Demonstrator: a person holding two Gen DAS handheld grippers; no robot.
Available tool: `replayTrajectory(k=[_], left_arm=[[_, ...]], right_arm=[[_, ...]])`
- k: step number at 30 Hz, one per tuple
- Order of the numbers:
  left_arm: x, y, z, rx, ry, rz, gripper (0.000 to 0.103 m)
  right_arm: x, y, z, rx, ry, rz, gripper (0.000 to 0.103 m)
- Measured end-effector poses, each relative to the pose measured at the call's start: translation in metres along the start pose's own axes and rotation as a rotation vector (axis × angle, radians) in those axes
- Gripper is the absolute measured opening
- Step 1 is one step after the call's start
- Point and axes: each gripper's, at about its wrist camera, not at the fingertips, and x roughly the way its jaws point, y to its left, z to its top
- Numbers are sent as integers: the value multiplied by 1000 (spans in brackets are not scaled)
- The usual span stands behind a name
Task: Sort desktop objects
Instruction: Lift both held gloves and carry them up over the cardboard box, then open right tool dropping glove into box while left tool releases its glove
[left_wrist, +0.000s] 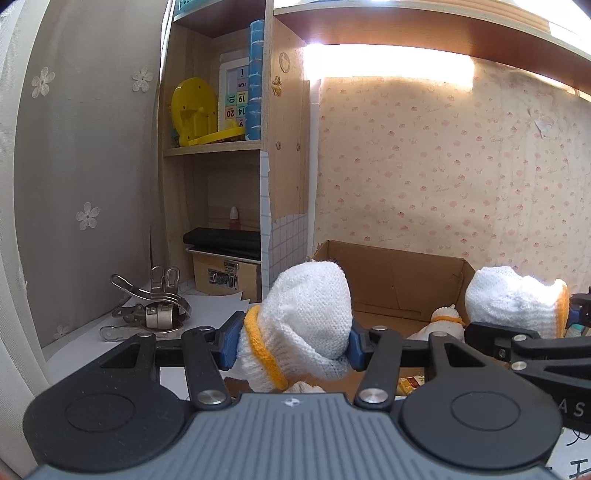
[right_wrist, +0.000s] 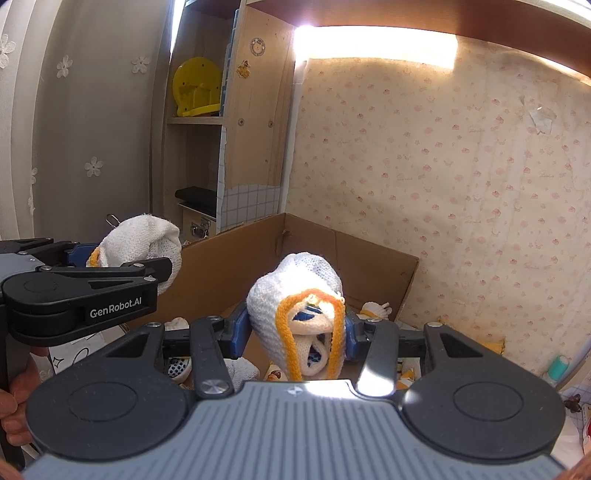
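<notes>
At the centre of the left wrist view, the left gripper (left_wrist: 293, 341) is clenched on a white knitted cotton glove with an orange-yellow cuff (left_wrist: 303, 317), its blue pads pressing the bundle from both sides. Behind it, toward twelve o'clock, stands an open brown cardboard box (left_wrist: 399, 277) against the flowered wallpaper. At three o'clock the right gripper carries a second white knitted glove with an orange cuff (left_wrist: 513, 302) over the box. At nine o'clock a heap of shiny metal clips (left_wrist: 151, 310) lies on the white desk (left_wrist: 92, 347), beside a wooden shelf unit (left_wrist: 210, 147).

In the right wrist view, the right gripper (right_wrist: 295, 338) is at six o'clock of centre, grasping its glove, cuff mouth facing the camera. The box interior spreads below and behind it, with small items already on its floor. The left gripper and its glove sit at nine o'clock, near the box's left wall.

The step in hand looks like dropping both gloves into the box. To do it well, bring each bundle clearly inside the walls, the left one especially, since it looks close to the edge. Lower it, then let go so nothing drapes over the rim.
</notes>
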Motion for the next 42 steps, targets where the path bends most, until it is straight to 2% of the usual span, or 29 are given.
replayTrajectory(k=[21, 35, 38, 39, 40, 42], left_arm=[[9, -6, 1, 45, 6, 19, 56], [18, -15, 3, 70, 20, 10, 57], [19, -17, 4, 78, 20, 9, 57], [20, -18, 4, 81, 19, 12, 57], [20, -18, 4, 84, 17, 15, 58], [21, -20, 5, 88, 19, 13, 58]], right_arm=[[30, -14, 7, 19, 24, 31, 47], [69, -25, 20, 40, 68, 53, 49], [73, -25, 21, 49, 66, 50, 57], [74, -25, 22, 50, 62, 44, 66], [73, -26, 22, 48, 56, 33, 71], [72, -26, 22, 40, 49, 26, 71]])
